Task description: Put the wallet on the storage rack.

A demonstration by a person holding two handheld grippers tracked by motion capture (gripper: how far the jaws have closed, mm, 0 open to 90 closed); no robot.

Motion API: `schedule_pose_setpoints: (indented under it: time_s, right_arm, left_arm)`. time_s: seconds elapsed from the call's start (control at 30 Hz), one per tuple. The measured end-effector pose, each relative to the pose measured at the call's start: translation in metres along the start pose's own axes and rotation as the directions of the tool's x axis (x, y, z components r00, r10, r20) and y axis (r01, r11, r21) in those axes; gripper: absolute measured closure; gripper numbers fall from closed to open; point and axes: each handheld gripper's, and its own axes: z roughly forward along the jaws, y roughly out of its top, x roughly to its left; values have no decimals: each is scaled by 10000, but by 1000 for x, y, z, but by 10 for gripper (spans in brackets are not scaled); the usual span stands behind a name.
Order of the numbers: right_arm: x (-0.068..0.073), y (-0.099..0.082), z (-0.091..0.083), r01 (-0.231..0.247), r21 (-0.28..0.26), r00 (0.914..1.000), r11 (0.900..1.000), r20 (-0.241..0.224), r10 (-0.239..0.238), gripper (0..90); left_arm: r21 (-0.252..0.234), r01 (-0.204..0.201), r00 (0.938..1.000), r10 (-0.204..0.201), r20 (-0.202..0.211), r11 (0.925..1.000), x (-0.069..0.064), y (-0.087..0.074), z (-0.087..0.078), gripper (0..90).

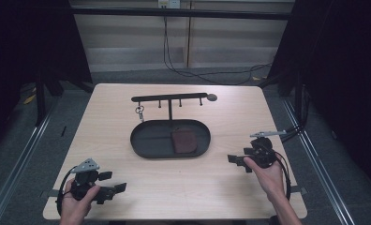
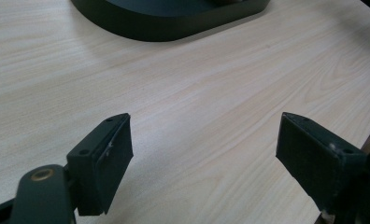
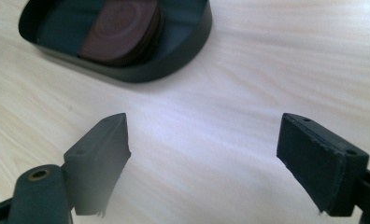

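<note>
Resting: both grippers low over the table [image 1: 221,187], each in a hand, well apart from the tray [image 1: 141,140].
Left gripper [image 1: 112,183]: near the front left corner, jaws spread wide, nothing between them, bare wood under them in the left gripper view.
Right gripper [image 1: 234,160]: at the right side, pointing toward the tray, jaws released and wide, nothing gripped; pads [image 3: 314,154] over bare wood.
Wallet [image 1: 184,140]: brown, lying flat in the right half of the oval tray; seen up close at [image 3: 122,28].
Keys [image 1: 139,111]: hanging from the left hook of the rack [image 1: 169,98] that stands behind the tray.
Step in hand: likely a pause with wallet in the tray and keys on the hook, neither touched.
Next move: if the wallet is wanted, calls for a reach over the tray wall and a grip on its edge.
Edges: low tray wall between right gripper and wallet; table front edge close behind both hands.
Open room: wide bare wood on both sides of the tray.
</note>
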Motion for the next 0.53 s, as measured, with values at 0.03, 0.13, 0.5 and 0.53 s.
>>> schedule_pose_setpoints:
  time_s: [0.03, 0.13, 0.5, 0.53]
  right_arm:
    - [0, 0, 0, 0, 0, 10000, 10000, 0, 0, 165]
    - [-2, -15, -7, 73, -53, 9998, 10000, 207, -72, 166]
    - [-13, -48, -8, -404, -44, 9992, 9992, -14, 404, 172]
    - [-16, -52, -5, -279, 93, 9992, 9996, 299, 276, 171]
  left_arm:
    - [0, 0, 10000, 0, 0, 10000, 0, 0, 0, 186]
    - [-72, 73, 10000, -74, -36, 9999, 1, 0, -1, 186]
    - [-106, 25, 10000, -25, 19, 9999, 0, 0, -1, 186]
    - [-117, 25, 10000, -25, 22, 9999, 0, 1, -2, 186]
